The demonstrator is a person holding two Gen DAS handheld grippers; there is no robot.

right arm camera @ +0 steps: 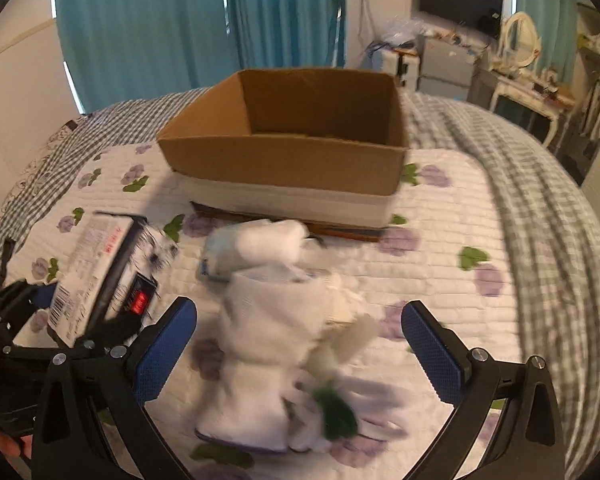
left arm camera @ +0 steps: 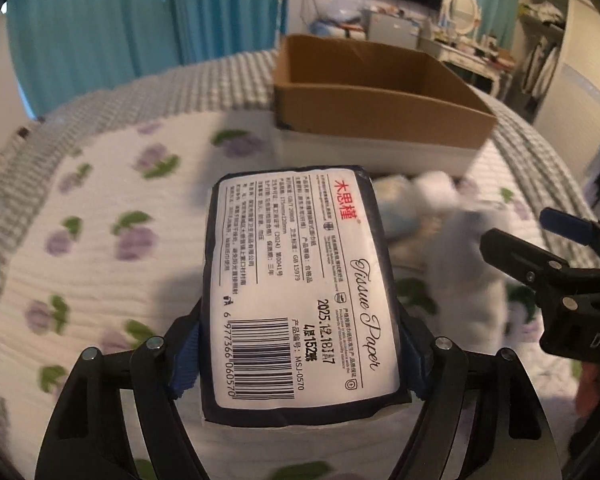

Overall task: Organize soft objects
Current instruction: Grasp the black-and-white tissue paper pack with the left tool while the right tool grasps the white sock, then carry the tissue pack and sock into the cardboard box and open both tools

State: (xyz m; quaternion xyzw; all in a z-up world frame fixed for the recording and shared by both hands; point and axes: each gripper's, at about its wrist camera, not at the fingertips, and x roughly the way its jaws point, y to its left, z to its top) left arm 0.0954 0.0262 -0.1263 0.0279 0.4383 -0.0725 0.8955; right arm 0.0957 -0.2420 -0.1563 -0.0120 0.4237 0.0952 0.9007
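A tissue paper pack [left arm camera: 300, 288] with a white printed label and dark blue edges sits between the blue pads of my left gripper [left arm camera: 300, 360], which press on its two long sides. The right wrist view shows the same pack [right arm camera: 96, 268] at the left, above the quilt. My right gripper [right arm camera: 300, 344] stands open over a blurred white plush pile [right arm camera: 268, 328] with a green bit [right arm camera: 336, 408]; its pads are apart from the pile. A white and pale blue roll [right arm camera: 252, 248] lies just beyond. From the left wrist view, the right gripper [left arm camera: 516, 228] reaches in at the right edge.
An open brown cardboard box [right arm camera: 292, 160] with a white lower band stands on the bed past the soft things, also seen as the box [left arm camera: 380, 92]. A white floral quilt [right arm camera: 460, 220] covers a grey checked bedspread [right arm camera: 540, 184]. Teal curtains and a dresser lie behind.
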